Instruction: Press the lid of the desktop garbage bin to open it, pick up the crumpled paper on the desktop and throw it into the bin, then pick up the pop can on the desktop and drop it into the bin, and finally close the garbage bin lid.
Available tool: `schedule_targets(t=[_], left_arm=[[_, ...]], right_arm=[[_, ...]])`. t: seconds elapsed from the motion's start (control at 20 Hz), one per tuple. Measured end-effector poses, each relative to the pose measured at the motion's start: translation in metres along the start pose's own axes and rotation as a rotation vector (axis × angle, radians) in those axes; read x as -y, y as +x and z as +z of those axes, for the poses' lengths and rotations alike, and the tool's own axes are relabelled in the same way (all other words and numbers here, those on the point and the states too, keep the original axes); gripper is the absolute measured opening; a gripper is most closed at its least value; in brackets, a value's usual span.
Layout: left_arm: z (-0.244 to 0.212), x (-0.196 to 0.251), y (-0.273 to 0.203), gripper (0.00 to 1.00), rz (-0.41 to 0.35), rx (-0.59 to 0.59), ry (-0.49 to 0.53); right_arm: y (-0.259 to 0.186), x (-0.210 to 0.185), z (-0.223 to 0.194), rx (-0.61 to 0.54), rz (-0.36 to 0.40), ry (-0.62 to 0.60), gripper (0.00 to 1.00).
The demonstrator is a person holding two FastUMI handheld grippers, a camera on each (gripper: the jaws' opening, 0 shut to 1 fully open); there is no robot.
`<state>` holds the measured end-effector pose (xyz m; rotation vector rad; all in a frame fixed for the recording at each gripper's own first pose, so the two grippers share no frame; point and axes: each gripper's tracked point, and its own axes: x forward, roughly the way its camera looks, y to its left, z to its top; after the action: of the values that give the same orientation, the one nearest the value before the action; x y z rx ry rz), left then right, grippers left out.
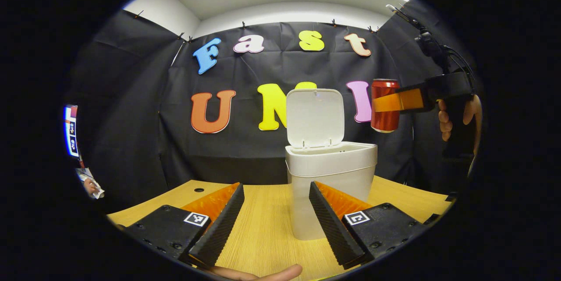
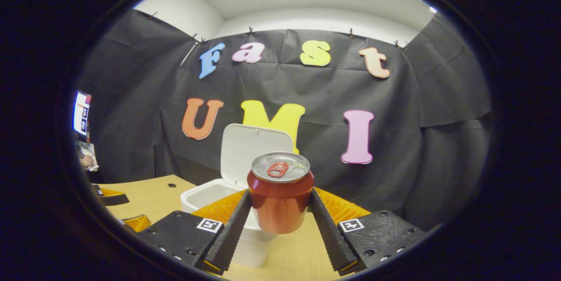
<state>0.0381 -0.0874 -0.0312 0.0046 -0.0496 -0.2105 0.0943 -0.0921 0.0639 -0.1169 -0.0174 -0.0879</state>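
Left gripper view first, since it lays out the whole setup: the desk (image 1: 267, 228) runs out ahead of the left gripper (image 1: 276, 219), and the bin (image 1: 331, 184) stands on it dead ahead, just past the fingertips, a touch toward the right finger. Its lid (image 1: 314, 118) is flipped up at the back, so the mouth is wide open. That gripper's fingers are spread wide with nothing between them, basically parked low in front of the bin.

Up and off to its right, well above the rim, the right gripper (image 1: 396, 102) hangs in the air with the can (image 1: 385, 105) clamped upright in it, a hand (image 1: 456, 116) on the grip behind.

Right gripper view backs that up: the fingers press on both sides of the can (image 2: 280, 193), pull tab facing up, long axis vertical. From this gripper (image 2: 280, 217) the bin (image 2: 232, 211) sits lower, ahead and a bit to the left, partly hidden behind the can.

So the way I read it, the drop hinges on sliding the can forward-left until it's over the opening. I'd say the right hand does it; it's the one carrying. No crumpled paper that I can make out on the desk.
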Motion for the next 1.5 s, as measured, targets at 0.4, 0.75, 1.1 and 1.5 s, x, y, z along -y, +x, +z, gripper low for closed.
schedule_targets(t=[0.4, 0.75, 1.1, 1.5], left_arm=[[0.003, -0.016, 0.000, 0.96, 0.040, 0.010, 0.014], [-0.001, -0.038, 0.004, 0.96, 0.071, -0.003, 0.024], [-0.003, -0.056, 0.005, 0.96, 0.094, -0.013, 0.031], [-0.005, -0.056, 0.005, 0.96, 0.068, -0.021, 0.011]], right_arm=[[0.069, -0.059, -0.012, -0.097, 0.042, -0.008, 0.81], [0.112, -0.087, -0.050, -0.233, 0.054, 0.035, 0.82], [0.121, -0.093, -0.060, -0.281, 0.056, 0.060, 0.82], [0.116, -0.085, -0.041, -0.273, 0.032, 0.088, 0.83]])
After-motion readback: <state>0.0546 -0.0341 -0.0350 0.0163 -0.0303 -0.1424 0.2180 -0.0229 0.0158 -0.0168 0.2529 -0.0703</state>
